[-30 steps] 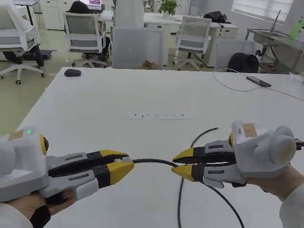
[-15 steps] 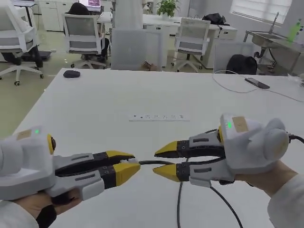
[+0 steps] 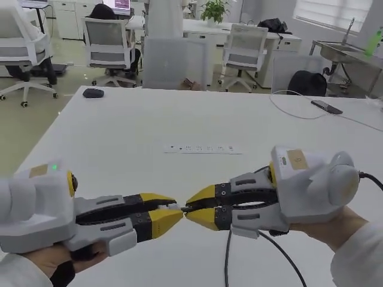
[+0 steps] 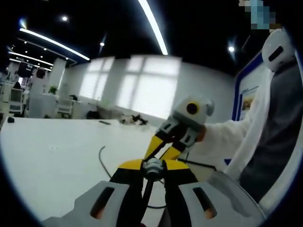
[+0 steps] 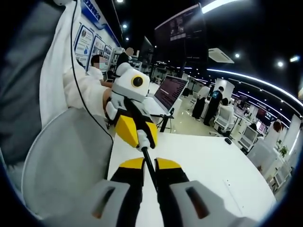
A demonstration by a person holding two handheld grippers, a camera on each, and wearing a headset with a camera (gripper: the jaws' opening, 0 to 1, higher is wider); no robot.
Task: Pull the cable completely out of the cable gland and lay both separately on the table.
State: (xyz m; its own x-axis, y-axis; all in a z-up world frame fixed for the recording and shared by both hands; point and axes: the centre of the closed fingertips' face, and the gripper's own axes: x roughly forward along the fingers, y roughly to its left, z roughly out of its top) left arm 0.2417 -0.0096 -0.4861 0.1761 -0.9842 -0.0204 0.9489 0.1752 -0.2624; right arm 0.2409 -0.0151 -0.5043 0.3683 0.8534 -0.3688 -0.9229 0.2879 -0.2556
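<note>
Closed up since the earlier frames is the gap between the two grippers: a long bare stretch of black cable was seen between the tips then, and hardly any is seen now.

At the near left, the left gripper (image 3: 175, 210) is held level above the table (image 3: 149, 119), its jaws tapered to yellow wedge tips behind black ribbed sections and a smooth white plastic housing. Its jaws are drawn narrow and clamped on the cable gland (image 4: 152, 166), a small round pale-grey collar with a dark centre (its finish cannot be judged from these pictures). The gland is thus held in the air, at the near middle of the scene.

At the near right, the right gripper (image 3: 189, 209) is pointed tip to tip at the left one, almost touching it. Its jaws are likewise pressed narrow, and the cable (image 5: 149, 165) is pinched between them just beside the gland. It is a thin, round, smooth-sheathed black cable. In the right gripper view it is seen running straight from those jaws into the gland. In the head view its slack is seen hanging below the right gripper and lying on the tabletop towards the near edge.

The tabletop is white, flat and matt. A flush row of sockets (image 3: 203, 148) is set into its middle, and a dark rounded mouse (image 3: 93, 92) lies at the far left.
</note>
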